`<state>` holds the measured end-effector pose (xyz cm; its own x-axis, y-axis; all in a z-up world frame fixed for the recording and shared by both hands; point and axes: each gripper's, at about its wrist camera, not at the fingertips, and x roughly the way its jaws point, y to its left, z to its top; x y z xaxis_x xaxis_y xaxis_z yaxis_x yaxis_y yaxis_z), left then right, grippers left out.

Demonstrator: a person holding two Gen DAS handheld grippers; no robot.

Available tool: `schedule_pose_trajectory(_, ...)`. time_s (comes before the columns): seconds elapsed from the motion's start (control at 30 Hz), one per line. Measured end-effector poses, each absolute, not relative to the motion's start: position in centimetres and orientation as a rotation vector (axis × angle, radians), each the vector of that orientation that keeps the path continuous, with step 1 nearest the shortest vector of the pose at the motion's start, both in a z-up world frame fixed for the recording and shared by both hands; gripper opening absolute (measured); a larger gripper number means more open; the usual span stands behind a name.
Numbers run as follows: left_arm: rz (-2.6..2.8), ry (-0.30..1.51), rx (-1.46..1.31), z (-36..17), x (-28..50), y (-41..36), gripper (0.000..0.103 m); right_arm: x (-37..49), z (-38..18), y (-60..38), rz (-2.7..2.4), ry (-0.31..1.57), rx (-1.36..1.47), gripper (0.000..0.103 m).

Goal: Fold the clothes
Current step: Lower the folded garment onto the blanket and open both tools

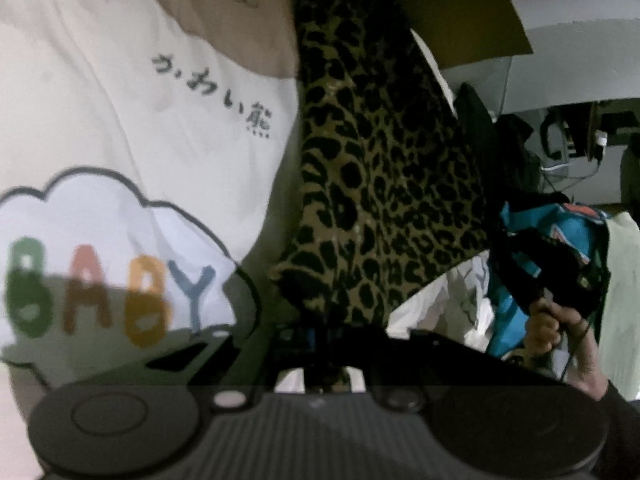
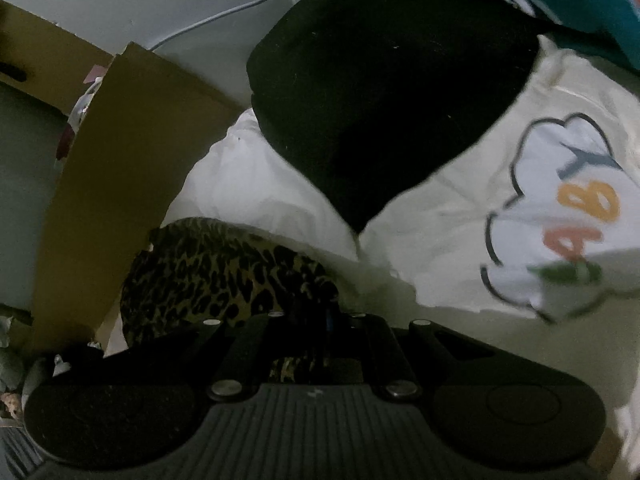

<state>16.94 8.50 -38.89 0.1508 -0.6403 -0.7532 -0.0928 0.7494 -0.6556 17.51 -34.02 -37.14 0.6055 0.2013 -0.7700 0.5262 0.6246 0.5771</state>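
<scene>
- Gripping the leopard-print garment (image 1: 372,184), the left tongs (image 1: 320,332) are clenched on its edge;
- right tongs (image 2: 316,320) clenched on the same cloth beside the white BABY shirt (image 2: 460,216).

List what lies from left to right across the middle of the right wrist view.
Cardboard box flap → white fabric → black garment → cream shirt with the cloud print.

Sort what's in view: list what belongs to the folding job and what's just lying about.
In the job:
- leopard-print garment, pinched by both claws
- left claw, shut on it
- right claw, shut on it

Lying about:
- white BABY shirt, waiting underneath
- black garment
- teal clothing
- cardboard box
- white cable
</scene>
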Motion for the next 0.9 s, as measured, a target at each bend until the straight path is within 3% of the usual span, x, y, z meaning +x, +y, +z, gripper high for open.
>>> schedule_pose_trajectory(0.9,-0.394,1.411,-0.463,-30.4,11.6,15.9,0.004,5.1,-27.8,-23.3,-0.114,1.104,0.697,0.006)
